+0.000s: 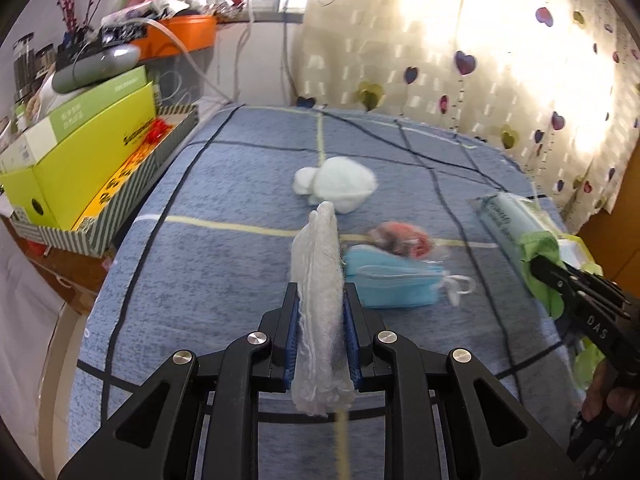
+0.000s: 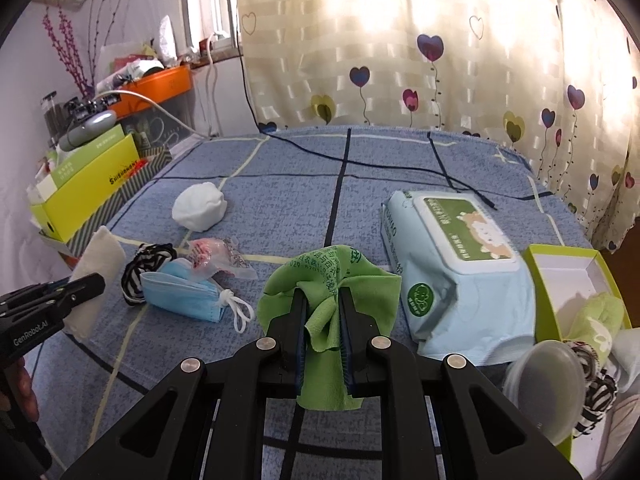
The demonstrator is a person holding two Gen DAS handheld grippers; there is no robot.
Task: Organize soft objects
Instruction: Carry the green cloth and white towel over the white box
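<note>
My left gripper (image 1: 320, 300) is shut on a white fibrous pad (image 1: 320, 280), held upright above the blue checked cloth (image 1: 224, 184); it shows at the left of the right wrist view (image 2: 96, 260). My right gripper (image 2: 324, 304) is shut on a crumpled green cloth (image 2: 332, 280), seen at the right of the left wrist view (image 1: 540, 256). On the cloth lie a white cotton ball (image 2: 200, 206), blue face masks (image 2: 188, 292), a black-and-white striped scrunchie (image 2: 138, 272) and a small bag with something red (image 2: 216, 258).
A wet-wipes pack (image 2: 456, 264) lies right of centre. A green-rimmed box (image 2: 560, 256) at the right holds a green towel, a clear lid and a striped scrunchie. Yellow-green boxes (image 1: 80, 160) and clutter stand at the left edge. A black cable (image 2: 360, 160) crosses the far cloth.
</note>
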